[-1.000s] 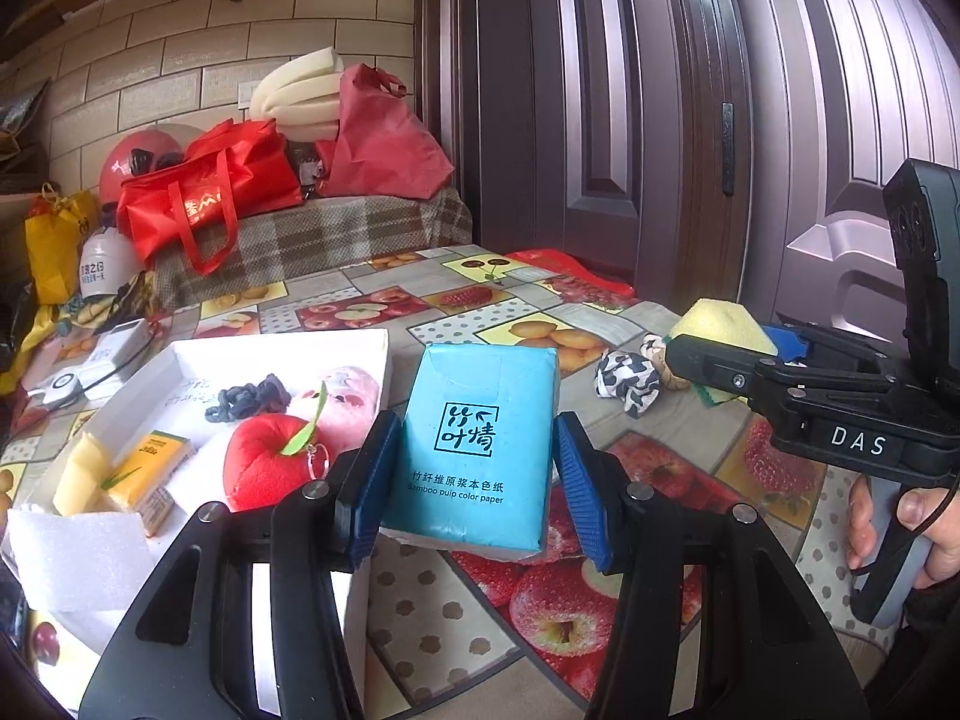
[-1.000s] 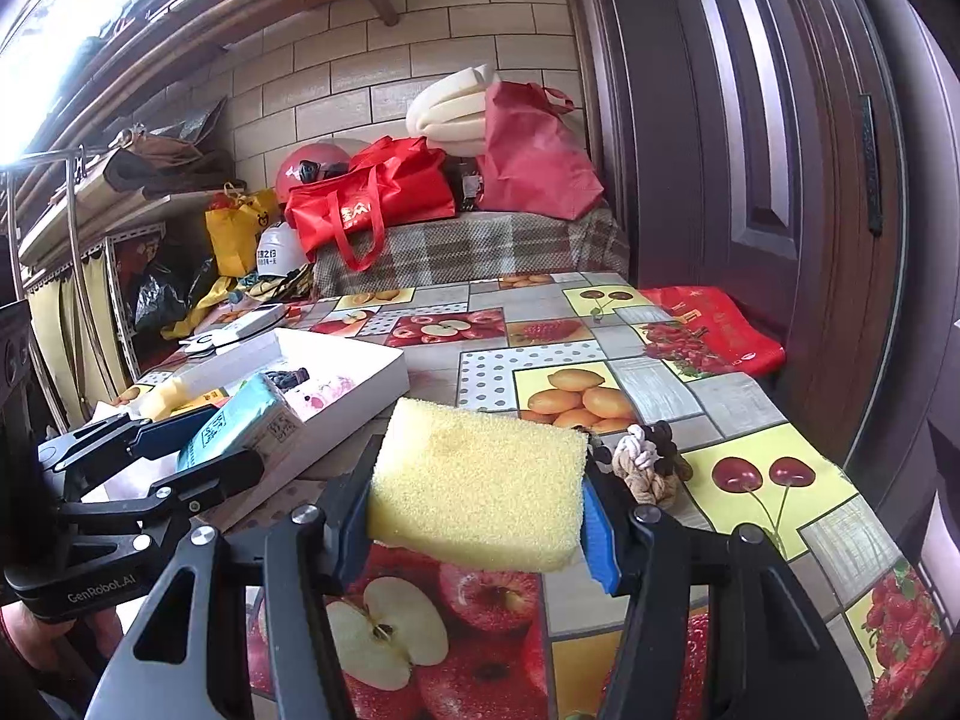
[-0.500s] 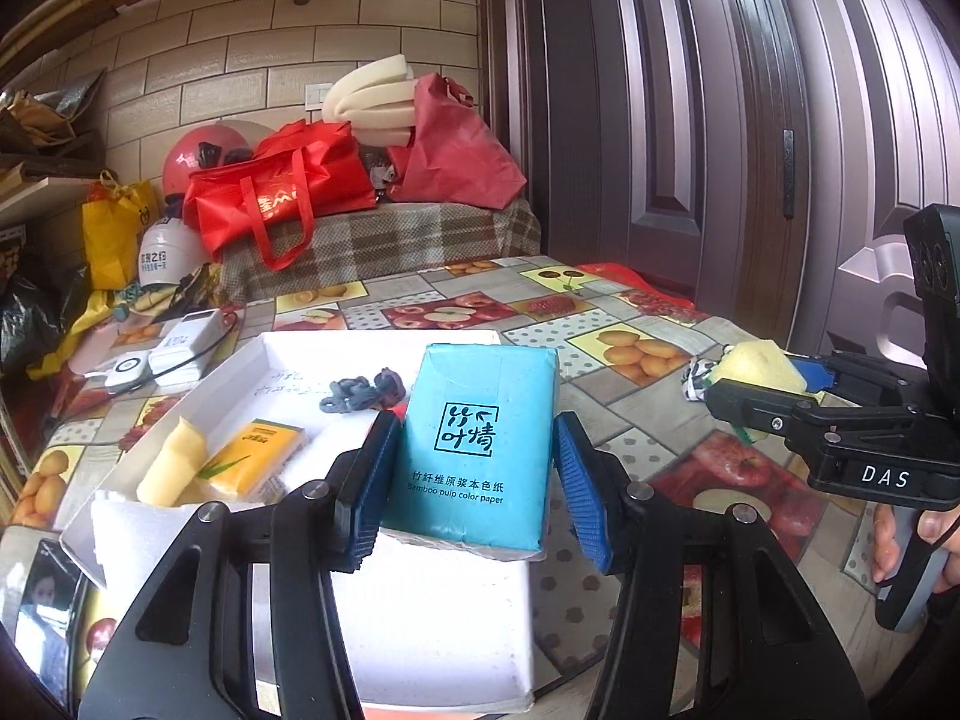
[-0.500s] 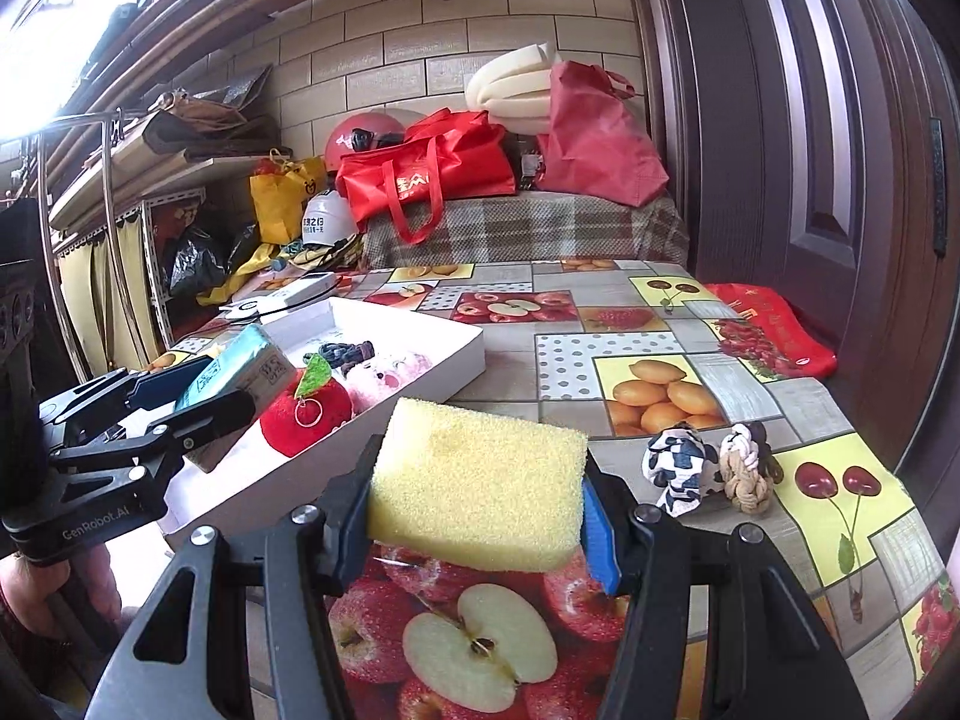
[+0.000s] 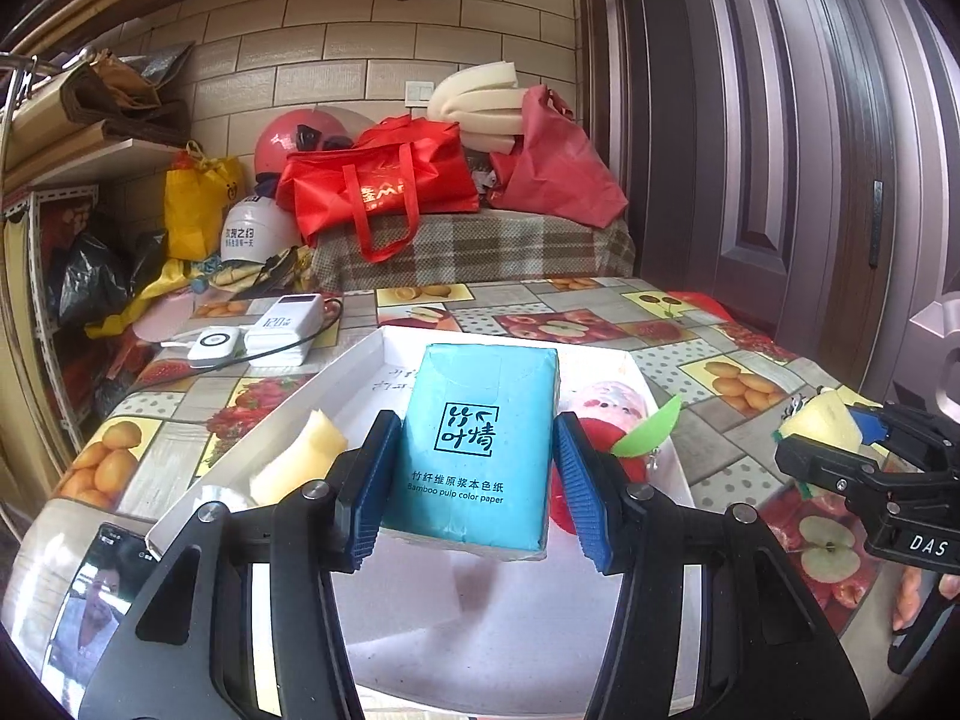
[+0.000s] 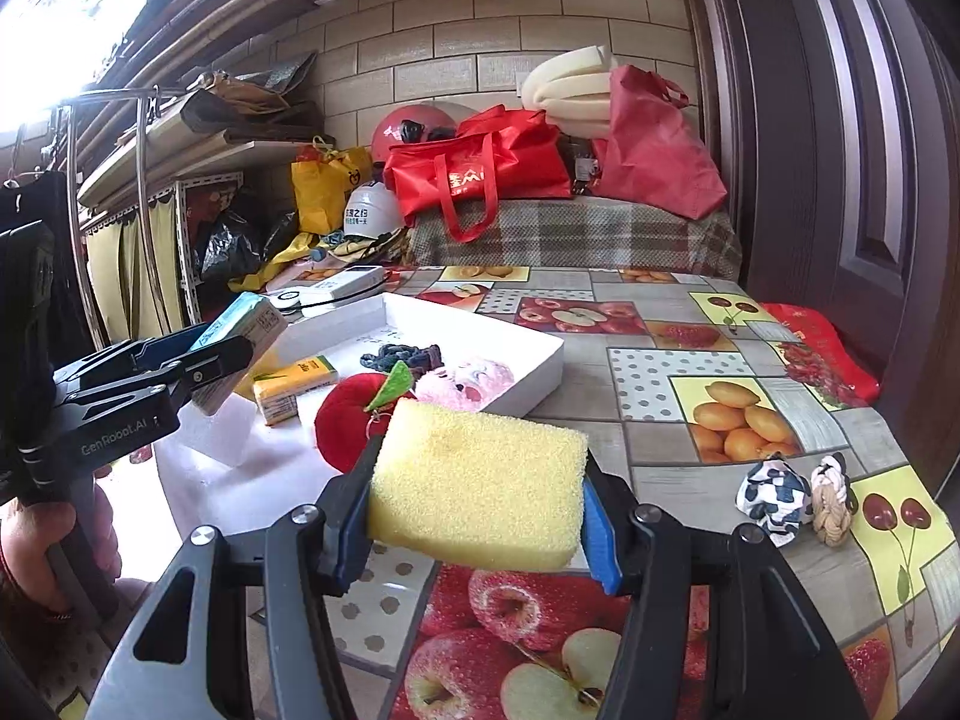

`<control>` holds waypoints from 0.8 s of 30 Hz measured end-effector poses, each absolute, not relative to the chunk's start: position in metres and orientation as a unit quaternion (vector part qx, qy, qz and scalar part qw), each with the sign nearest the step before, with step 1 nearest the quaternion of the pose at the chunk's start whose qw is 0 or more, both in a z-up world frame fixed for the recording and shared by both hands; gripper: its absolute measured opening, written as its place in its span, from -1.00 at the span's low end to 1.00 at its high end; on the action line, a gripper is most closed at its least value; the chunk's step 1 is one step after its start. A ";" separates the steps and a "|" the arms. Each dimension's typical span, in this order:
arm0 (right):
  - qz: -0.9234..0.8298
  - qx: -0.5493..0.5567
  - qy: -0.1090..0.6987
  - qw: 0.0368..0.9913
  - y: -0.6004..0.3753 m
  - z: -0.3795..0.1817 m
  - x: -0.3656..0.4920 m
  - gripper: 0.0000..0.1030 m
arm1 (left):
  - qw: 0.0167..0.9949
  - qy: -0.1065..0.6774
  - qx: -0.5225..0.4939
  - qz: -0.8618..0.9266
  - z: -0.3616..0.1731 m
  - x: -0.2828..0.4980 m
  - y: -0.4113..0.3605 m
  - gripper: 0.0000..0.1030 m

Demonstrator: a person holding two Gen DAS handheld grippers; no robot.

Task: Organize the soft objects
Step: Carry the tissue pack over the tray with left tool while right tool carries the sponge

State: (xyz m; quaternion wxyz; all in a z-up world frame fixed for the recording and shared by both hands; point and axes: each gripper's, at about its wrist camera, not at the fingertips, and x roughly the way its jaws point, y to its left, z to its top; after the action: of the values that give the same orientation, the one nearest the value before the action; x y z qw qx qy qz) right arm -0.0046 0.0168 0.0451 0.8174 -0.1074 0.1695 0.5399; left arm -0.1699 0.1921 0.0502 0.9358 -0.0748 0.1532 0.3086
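Note:
My left gripper (image 5: pixel 477 492) is shut on a blue tissue pack (image 5: pixel 480 444) and holds it above the white box (image 5: pixel 360 360). It also shows in the right wrist view (image 6: pixel 240 336). My right gripper (image 6: pixel 474 546) is shut on a yellow sponge (image 6: pixel 474 486), held above the table near the box's right side. The box (image 6: pixel 540 372) holds a red plush apple (image 6: pixel 348 426), a pink plush (image 6: pixel 474 378), a dark scrunchie (image 6: pixel 402 357), a yellow tissue pack (image 6: pixel 294 384) and white foam (image 6: pixel 222 426).
A black-and-white cloth knot (image 6: pixel 774 498) and a beige rope knot (image 6: pixel 831 501) lie on the fruit-pattern tablecloth (image 6: pixel 720 360) to the right. A power bank (image 5: pixel 288 324) and white device (image 5: pixel 213 345) sit behind the box. A phone (image 5: pixel 96 600) lies front left. Red bags (image 5: pixel 384 180) stand behind.
My left gripper has swung left and moved over the box with the tissue pack. My right gripper has moved toward the box with the sponge.

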 end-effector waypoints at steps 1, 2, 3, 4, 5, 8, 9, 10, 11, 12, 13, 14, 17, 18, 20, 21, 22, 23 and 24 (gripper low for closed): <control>0.543 -0.109 0.167 0.816 0.020 0.045 -0.007 0.12 | 0.935 0.153 -0.078 0.311 0.050 -0.171 0.195 0.02; 0.545 -0.110 0.166 0.815 0.023 0.045 -0.009 0.12 | 0.934 0.153 -0.080 0.313 0.050 -0.171 0.198 0.02; 0.547 -0.111 0.164 0.813 0.025 0.045 -0.011 0.13 | 0.933 0.153 -0.082 0.315 0.050 -0.171 0.200 0.02; 0.549 -0.111 0.162 0.812 0.028 0.045 -0.012 0.13 | 0.932 0.153 -0.083 0.318 0.050 -0.172 0.202 0.02; 0.551 -0.112 0.158 0.812 0.030 0.046 -0.014 0.14 | 0.931 0.153 -0.084 0.320 0.050 -0.172 0.204 0.02; 0.558 -0.117 0.148 0.808 0.040 0.046 -0.020 0.14 | 0.929 0.154 -0.085 0.326 0.049 -0.172 0.210 0.02; 0.560 -0.120 0.147 0.806 0.043 0.046 -0.022 0.14 | 0.928 0.154 -0.084 0.330 0.049 -0.171 0.212 0.02; 0.563 -0.122 0.145 0.804 0.047 0.046 -0.023 0.14 | 0.926 0.154 -0.081 0.334 0.049 -0.171 0.214 0.02; 0.567 -0.124 0.144 0.802 0.051 0.046 -0.025 0.14 | 0.925 0.154 -0.079 0.338 0.049 -0.171 0.216 0.02; 0.571 -0.127 0.145 0.798 0.055 0.045 -0.026 0.14 | 0.924 0.153 -0.077 0.341 0.049 -0.170 0.218 0.02; 0.575 -0.129 0.146 0.795 0.058 0.045 -0.028 0.14 | 0.923 0.153 -0.076 0.344 0.049 -0.171 0.221 0.02; 0.580 -0.130 0.148 0.790 0.062 0.045 -0.028 0.14 | 0.922 0.153 -0.076 0.347 0.049 -0.171 0.224 0.02; 0.597 -0.140 0.157 0.774 0.075 0.043 -0.032 0.14 | 0.919 0.153 -0.082 0.355 0.049 -0.172 0.234 0.02; 0.603 -0.146 0.160 0.768 0.080 0.042 -0.034 0.14 | 0.918 0.153 -0.084 0.357 0.049 -0.173 0.238 0.02; 0.619 -0.163 0.163 0.751 0.088 0.040 -0.039 0.14 | 0.917 0.152 -0.085 0.358 0.049 -0.173 0.241 0.02; 0.626 -0.174 0.165 0.742 0.092 0.039 -0.042 0.14 | 0.917 0.153 -0.081 0.359 0.049 -0.172 0.241 0.02; 0.635 -0.185 0.166 0.731 0.096 0.037 -0.046 0.14 | 0.917 0.154 -0.077 0.359 0.049 -0.170 0.241 0.02; 0.645 -0.197 0.168 0.719 0.100 0.035 -0.049 0.14 | 0.918 0.155 -0.073 0.358 0.049 -0.169 0.241 0.02; 0.654 -0.209 0.170 0.707 0.102 0.033 -0.053 0.14 | 0.918 0.157 -0.071 0.357 0.049 -0.167 0.242 0.02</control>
State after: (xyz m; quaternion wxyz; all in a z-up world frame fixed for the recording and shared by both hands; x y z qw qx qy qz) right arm -0.0528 0.1024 0.0329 0.7067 -0.2086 0.1697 0.6544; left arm -0.1672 0.2418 0.0490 0.9182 -0.0709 0.1566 0.3569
